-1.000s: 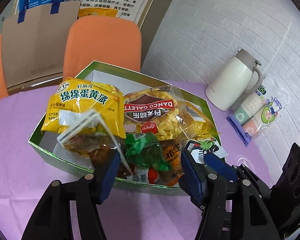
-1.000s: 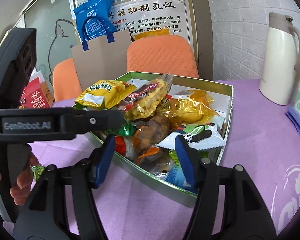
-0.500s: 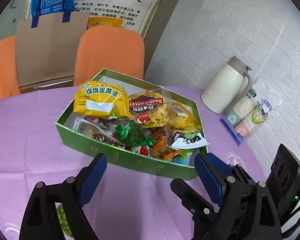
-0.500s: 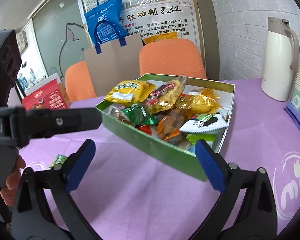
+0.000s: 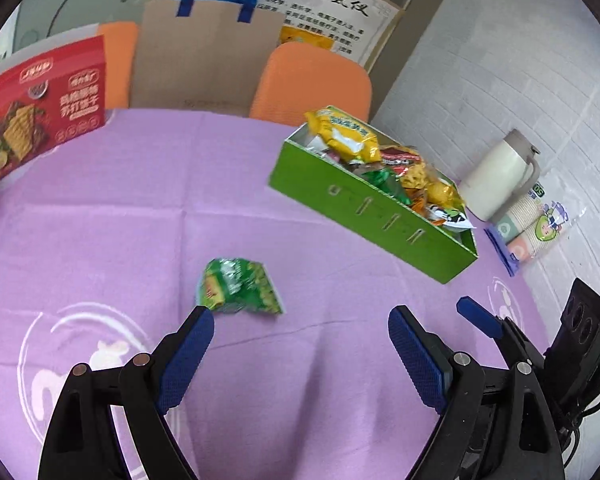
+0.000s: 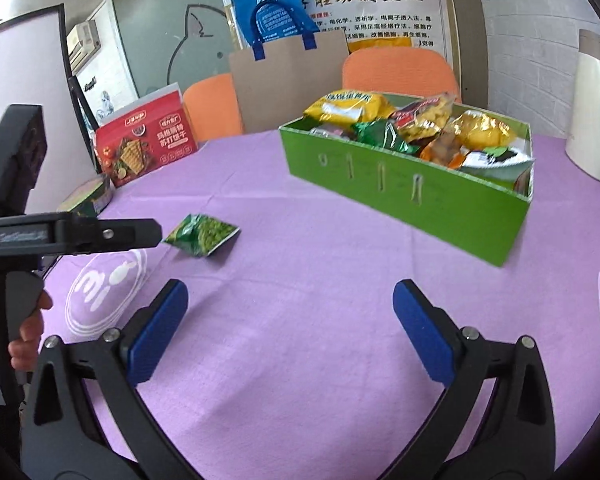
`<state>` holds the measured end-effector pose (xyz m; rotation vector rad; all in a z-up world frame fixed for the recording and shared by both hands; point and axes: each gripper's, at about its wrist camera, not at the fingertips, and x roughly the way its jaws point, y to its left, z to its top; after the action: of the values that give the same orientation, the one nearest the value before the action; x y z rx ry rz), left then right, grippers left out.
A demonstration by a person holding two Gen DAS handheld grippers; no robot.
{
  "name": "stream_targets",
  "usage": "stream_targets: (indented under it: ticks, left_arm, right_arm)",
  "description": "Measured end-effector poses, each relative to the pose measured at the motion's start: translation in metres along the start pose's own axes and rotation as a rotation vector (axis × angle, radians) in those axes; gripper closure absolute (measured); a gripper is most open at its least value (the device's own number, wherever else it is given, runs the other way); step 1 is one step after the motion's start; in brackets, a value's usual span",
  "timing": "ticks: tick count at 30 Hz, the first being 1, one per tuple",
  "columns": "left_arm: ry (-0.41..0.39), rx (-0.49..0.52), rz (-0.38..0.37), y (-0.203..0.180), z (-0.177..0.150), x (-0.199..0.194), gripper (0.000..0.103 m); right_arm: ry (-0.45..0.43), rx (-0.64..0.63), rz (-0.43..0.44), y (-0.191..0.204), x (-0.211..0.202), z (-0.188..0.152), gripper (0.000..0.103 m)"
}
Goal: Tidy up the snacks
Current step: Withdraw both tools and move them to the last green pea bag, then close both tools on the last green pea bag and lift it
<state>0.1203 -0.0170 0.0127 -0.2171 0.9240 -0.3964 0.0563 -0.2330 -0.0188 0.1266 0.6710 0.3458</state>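
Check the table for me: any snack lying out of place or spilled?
Yes: one green snack packet lies alone on the purple tablecloth, apart from the green box where the other snacks are piled. Nothing looks spilled or torn.

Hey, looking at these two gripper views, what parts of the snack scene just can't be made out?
- Lower snacks in the green box: both views, hidden under the top packets and behind its front wall.
- Print on the green packet lying on the cloth: left wrist view, blurred.
- White jug: right wrist view, cut off by the right edge.
- Round tin beside the red box: right wrist view, partly hidden behind the left gripper's body.
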Motion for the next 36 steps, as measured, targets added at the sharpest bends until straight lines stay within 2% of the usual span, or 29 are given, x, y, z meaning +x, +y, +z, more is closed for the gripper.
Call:
stream_targets:
  ticks: [3,10,12,14,16,20,24,26,27,29,31,35,36]
  left_arm:
    - [0.016,-0.04,0.042,0.021,-0.005,0.01,0.012]
    - [0.018,-0.091,-0.016,0.045,0.016,0.04,0.016]
    - [0.032,-0.114,-0.042,0.051,0.022,0.049,0.028]
    - [0.064,-0.127,-0.066,0.058,0.026,0.06,0.048]
    - [0.093,-0.112,-0.074,0.057,0.024,0.069,0.057]
    - [0.119,-0.063,-0.15,0.048,0.007,0.065,0.058]
    - [0.124,-0.041,-0.162,0.039,-0.008,0.055,0.058]
    - [0.118,-0.035,-0.153,0.038,-0.014,0.048,0.055]
    - [0.111,-0.042,-0.158,0.04,-0.016,0.043,0.054]
    - [0.094,-0.089,-0.178,0.049,-0.017,0.034,0.041]
    - [0.054,-0.144,-0.208,0.061,-0.018,0.022,0.04]
    - [0.041,-0.138,-0.207,0.067,-0.019,0.015,0.042]
    - [0.047,-0.136,-0.212,0.066,-0.02,0.016,0.043]
  right_arm:
    - [0.018,0.012,0.003,0.004,0.004,-0.003,0.001]
    - [0.054,0.031,0.035,0.009,0.003,-0.003,0.001]
    - [0.071,0.03,0.031,0.011,0.007,-0.003,0.001]
    - [0.085,0.024,0.042,0.015,0.012,-0.004,0.001]
    - [0.105,0.007,0.056,0.019,0.018,-0.005,0.001]
    - [0.149,-0.018,0.064,0.028,0.028,-0.009,0.001]
    - [0.168,-0.036,0.068,0.033,0.029,-0.015,0.001]
    - [0.169,-0.032,0.073,0.033,0.03,-0.014,0.001]
    - [0.17,-0.027,0.08,0.034,0.031,-0.013,0.001]
    - [0.164,-0.012,0.103,0.035,0.033,-0.012,0.001]
    - [0.159,0.001,0.115,0.038,0.037,-0.009,0.001]
    - [0.173,0.016,0.126,0.044,0.047,-0.005,0.002]
    - [0.18,0.021,0.127,0.046,0.049,-0.004,0.008]
